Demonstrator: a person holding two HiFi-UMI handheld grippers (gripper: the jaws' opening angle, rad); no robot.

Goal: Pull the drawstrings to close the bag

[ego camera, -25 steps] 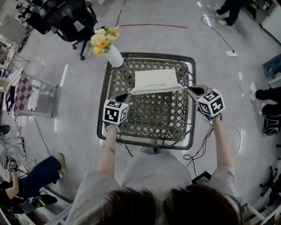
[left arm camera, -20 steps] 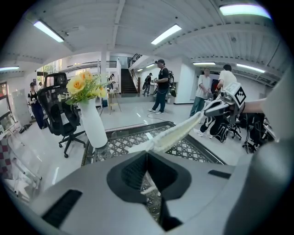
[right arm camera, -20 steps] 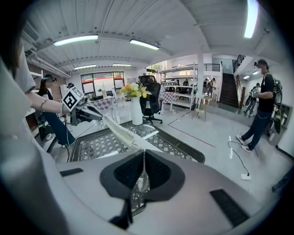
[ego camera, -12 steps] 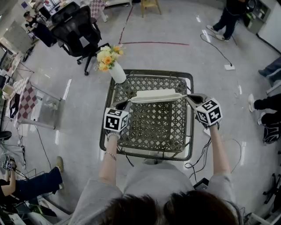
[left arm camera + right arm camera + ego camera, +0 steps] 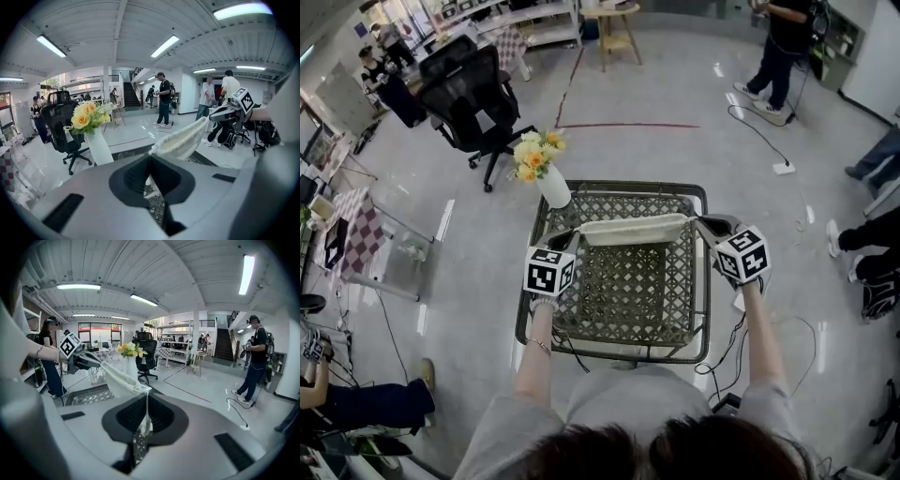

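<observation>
A cream drawstring bag [image 5: 636,228] hangs stretched in a narrow band between my two grippers above the lattice table [image 5: 628,300]. My left gripper [image 5: 569,234] is shut on the drawstring at the bag's left end, my right gripper [image 5: 703,223] on the one at its right end. In the left gripper view the bag [image 5: 180,140] runs from the shut jaws [image 5: 150,161] up toward the other gripper [image 5: 227,111]. From the right gripper [image 5: 146,397] a thin white string [image 5: 146,418] drops between the jaws, and the gathered bag [image 5: 117,378] reaches toward the left gripper [image 5: 80,357].
A white vase with yellow flowers [image 5: 546,173] stands at the table's far left corner, close to the left gripper. A black office chair [image 5: 473,94] is beyond it. Cables [image 5: 727,328] trail on the floor at the right. People stand around the room.
The bag has gone from a broad panel lying over the table to a thin taut band between the grippers. Both grippers stayed shut, and the view has tilted up.
</observation>
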